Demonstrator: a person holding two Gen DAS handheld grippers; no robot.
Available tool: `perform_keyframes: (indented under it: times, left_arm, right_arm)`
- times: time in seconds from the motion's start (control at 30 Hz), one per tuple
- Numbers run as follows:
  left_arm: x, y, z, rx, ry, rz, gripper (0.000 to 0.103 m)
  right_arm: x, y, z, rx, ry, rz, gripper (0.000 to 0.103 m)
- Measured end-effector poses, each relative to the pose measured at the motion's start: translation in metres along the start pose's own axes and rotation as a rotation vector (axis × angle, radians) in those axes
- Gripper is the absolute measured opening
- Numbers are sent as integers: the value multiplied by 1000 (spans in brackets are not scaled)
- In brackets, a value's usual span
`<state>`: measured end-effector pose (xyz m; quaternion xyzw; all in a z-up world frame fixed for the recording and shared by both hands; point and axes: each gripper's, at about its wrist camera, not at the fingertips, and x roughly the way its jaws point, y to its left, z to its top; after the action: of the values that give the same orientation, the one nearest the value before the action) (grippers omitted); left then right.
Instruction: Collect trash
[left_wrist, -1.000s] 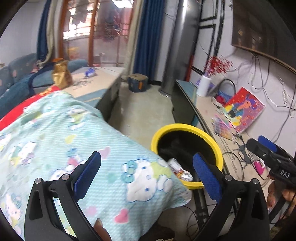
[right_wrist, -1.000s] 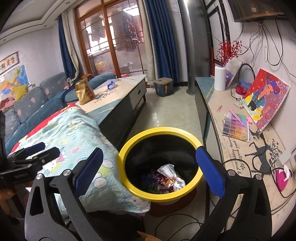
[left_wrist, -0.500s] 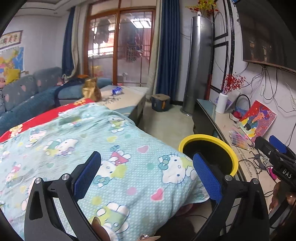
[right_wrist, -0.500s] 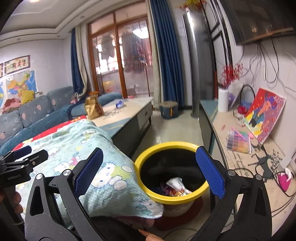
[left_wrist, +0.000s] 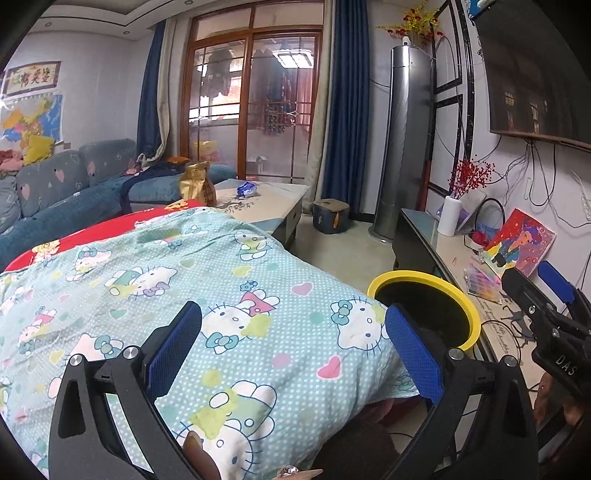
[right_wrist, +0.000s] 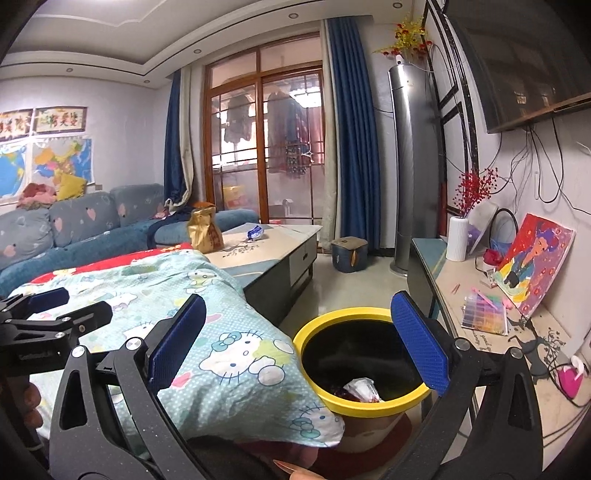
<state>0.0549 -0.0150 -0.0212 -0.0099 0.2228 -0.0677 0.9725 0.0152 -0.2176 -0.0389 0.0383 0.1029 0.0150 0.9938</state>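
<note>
Both grippers empty, jaws spread wide: left gripper (left_wrist: 293, 345) over the cartoon-cat quilt (left_wrist: 229, 295), right gripper (right_wrist: 299, 341) just above the near rim of the yellow-rimmed bin (right_wrist: 364, 408).

Bin sits on the floor, near right, between the quilt's edge and the TV bench (right_wrist: 517, 332). Crumpled wrappers (right_wrist: 360, 389) already lie in its bottom.

Trash left, as I judge it: blue wrapper (right_wrist: 255, 232) and gold snack bag (right_wrist: 204, 228), both on the far worktop (right_wrist: 273, 240), well apart from either gripper.

Step in hand looks like a reach to the far worktop. Advice: take the blue wrapper first, pinch it low at its middle, carry it clear over the quilt.

Writing: "DAS" on the right gripper's body in the left view; the wall scroll's characters and the bench decal script are too blurred to read.
</note>
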Motion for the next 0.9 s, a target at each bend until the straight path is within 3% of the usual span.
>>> perform_keyframes:
  times: [0.9]
  left_arm:
    - [-3,0,2,-8,-6,-2,97]
  right_arm:
    - [5,-8,-5,20,22,-24,92]
